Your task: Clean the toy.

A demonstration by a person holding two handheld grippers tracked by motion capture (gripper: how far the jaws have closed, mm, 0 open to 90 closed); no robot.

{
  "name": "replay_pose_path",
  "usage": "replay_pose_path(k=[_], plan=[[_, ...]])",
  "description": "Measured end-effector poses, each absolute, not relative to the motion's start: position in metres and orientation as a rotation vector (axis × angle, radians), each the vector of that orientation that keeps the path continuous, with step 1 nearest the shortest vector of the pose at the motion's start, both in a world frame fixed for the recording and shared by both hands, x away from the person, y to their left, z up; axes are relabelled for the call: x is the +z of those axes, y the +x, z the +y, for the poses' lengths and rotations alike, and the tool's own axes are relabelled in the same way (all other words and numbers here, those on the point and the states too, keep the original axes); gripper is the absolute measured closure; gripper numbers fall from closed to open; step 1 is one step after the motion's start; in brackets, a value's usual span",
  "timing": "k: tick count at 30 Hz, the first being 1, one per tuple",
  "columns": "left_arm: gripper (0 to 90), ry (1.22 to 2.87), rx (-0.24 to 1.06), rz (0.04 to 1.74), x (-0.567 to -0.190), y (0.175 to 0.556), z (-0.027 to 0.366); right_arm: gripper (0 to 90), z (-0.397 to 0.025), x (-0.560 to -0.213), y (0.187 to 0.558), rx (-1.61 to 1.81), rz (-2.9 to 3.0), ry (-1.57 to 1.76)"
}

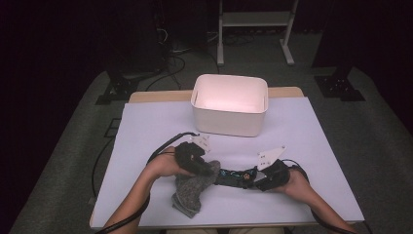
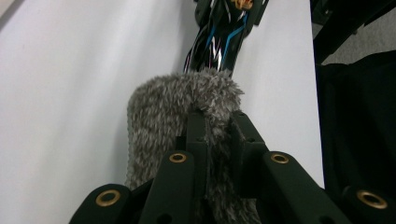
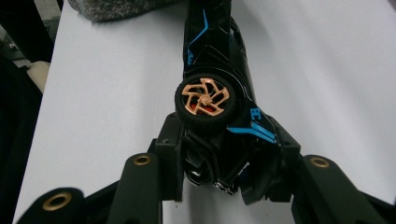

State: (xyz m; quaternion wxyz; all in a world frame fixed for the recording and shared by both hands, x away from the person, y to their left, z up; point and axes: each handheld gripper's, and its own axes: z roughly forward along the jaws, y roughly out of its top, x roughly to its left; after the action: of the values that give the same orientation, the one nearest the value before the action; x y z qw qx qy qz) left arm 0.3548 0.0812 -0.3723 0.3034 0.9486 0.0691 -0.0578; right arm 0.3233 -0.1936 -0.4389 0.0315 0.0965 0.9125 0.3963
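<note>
left gripper jaws pinch the fuzzy grey cloth; right gripper jaws clamp the toy car, near the worktop's front edge, bin well apart.

Black jaws with brass-ringed screw holes, grey three-cornered plates, trailing black cables.

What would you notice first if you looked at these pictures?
Probably the black toy car with blue stripes and copper-coloured wheels, gripped at one end by the right gripper near the table's front edge. Next, the fuzzy grey cloth pinched in the left gripper, and the empty white plastic tub behind them.
</note>
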Motion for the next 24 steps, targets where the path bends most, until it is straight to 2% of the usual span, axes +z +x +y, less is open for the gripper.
replay_pose_path(k=[11,17,24], plan=[[80.2,2.530,-0.218,0.022,-0.372,0.351,0.008,57.0,-0.190,-0.439,0.323,1.209,2.805,0.284],[80.2,2.536,-0.201,0.040,-0.372,0.352,0.014,57.1,-0.191,-0.440,0.323,1.219,2.807,0.273],[79.4,2.511,-0.165,0.142,-0.370,0.355,0.059,57.1,-0.191,-0.439,0.324,1.203,2.815,0.271]])
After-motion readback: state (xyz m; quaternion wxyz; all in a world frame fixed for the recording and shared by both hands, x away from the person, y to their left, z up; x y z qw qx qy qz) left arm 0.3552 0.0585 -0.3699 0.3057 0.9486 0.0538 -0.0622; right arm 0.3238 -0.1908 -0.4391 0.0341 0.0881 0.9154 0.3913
